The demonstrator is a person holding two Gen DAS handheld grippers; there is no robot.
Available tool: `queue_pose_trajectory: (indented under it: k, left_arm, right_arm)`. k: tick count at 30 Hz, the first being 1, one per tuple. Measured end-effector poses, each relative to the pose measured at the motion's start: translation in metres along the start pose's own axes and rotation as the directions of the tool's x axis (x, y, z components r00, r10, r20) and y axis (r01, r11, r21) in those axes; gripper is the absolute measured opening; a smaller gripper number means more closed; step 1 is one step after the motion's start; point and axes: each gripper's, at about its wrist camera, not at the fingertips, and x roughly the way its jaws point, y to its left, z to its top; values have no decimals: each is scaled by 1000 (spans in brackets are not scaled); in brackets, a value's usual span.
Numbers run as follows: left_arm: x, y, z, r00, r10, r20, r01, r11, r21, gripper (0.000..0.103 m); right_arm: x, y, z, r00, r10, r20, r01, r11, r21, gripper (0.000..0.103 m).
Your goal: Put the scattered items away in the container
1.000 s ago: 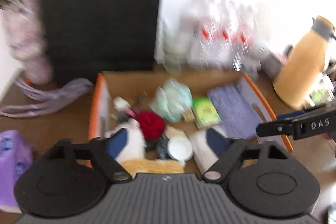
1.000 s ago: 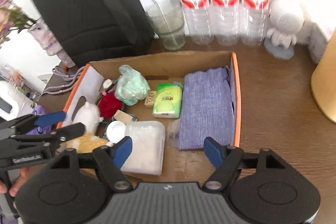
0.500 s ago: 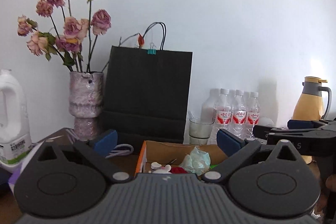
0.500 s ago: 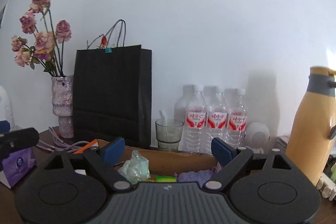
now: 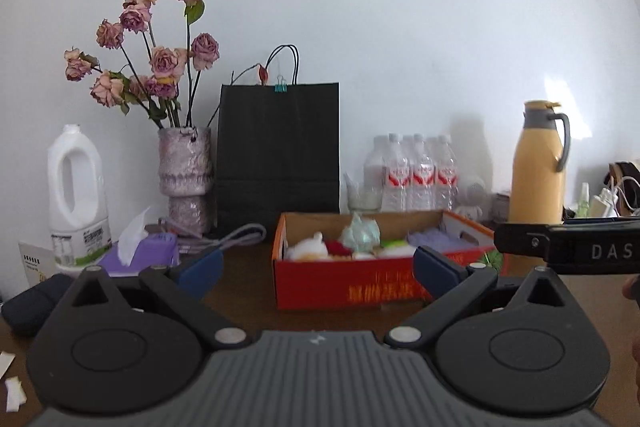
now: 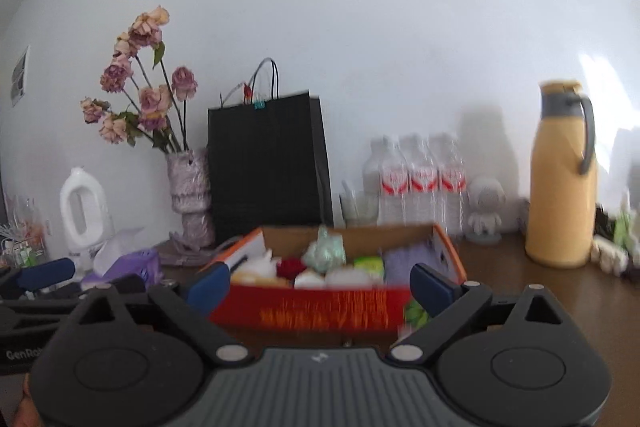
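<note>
A red-and-orange cardboard box (image 5: 360, 291) stands on the brown table; it also shows in the right wrist view (image 6: 328, 309). Inside lie a white plush toy (image 5: 306, 246), a red pompom (image 5: 336, 248), a pale green bag (image 5: 362, 231), a green packet (image 6: 368, 264) and a purple cloth (image 5: 430, 239). My left gripper (image 5: 318, 271) is open and empty, level with the box front and short of it. My right gripper (image 6: 318, 287) is open and empty, just in front of the box; its side shows in the left wrist view (image 5: 568, 251).
Behind the box stand a black paper bag (image 5: 278, 151), a vase of dried roses (image 5: 184, 171), water bottles (image 5: 418, 177) and a glass (image 5: 363, 198). A yellow thermos (image 5: 538, 163) stands right. A purple tissue pack (image 5: 140, 251) and white jug (image 5: 78, 195) stand left.
Both grippers have pulled back from above the box and tilted up to level. The views went from looking down into the box to facing its front and the wall. Both stay open.
</note>
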Motion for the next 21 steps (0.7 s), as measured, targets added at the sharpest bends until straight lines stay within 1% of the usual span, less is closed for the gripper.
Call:
queue_pose_trajectory:
  k: [1,4,8,10,12,14,15,17,18,19,20,21]
  left_arm:
    - [-5,0,-5,1000,-7,-12,7,1000,-15,103]
    - [-12,-3,-16,996,-45,-75,41,998,-56,103]
    - [-6,-17,-21,992,-78,-102,75,997,-27,103]
    - [4,-20,-21,989,-80,-125,77,997,-30,103]
    - [18,-23,-21,982,-73,-174,68,997,-35,103]
    - [34,-24,-19,974,-67,-217,59,997,-44,103]
    - [41,-24,-18,971,-74,-226,64,997,-51,103]
    - [55,-25,-15,967,-82,-240,71,996,-53,103]
    - [63,-26,-13,965,-77,-250,67,997,-50,102]
    - [71,-27,-11,963,-69,-261,59,997,-46,101]
    - [79,-28,-8,961,-66,-270,57,998,-40,100]
    - [86,-30,-6,959,-69,-275,62,997,-36,99]
  right_arm:
    - [-8,0,-7,1000,-8,-6,7,1000,-9,97]
    - [-27,-3,-21,997,-73,-11,72,997,-28,97]
    - [-34,-14,-39,992,-112,-63,110,993,-34,97]
    - [-23,-22,-42,987,-130,-91,127,991,-35,97]
    - [-4,-33,-38,981,-162,-110,158,987,-43,97]
    - [22,-45,-29,975,-179,-133,174,983,-52,95]
    - [39,-51,-24,971,-178,-160,171,984,-54,95]
    - [70,-62,-20,961,-161,-223,153,987,-52,85]
    - [84,-65,-21,955,-146,-257,135,989,-60,82]
    - [97,-67,-23,947,-135,-290,118,990,-77,71]
    - [106,-69,-25,941,-133,-312,108,990,-96,51]
    - [111,-69,-29,936,-133,-326,103,989,-108,42]
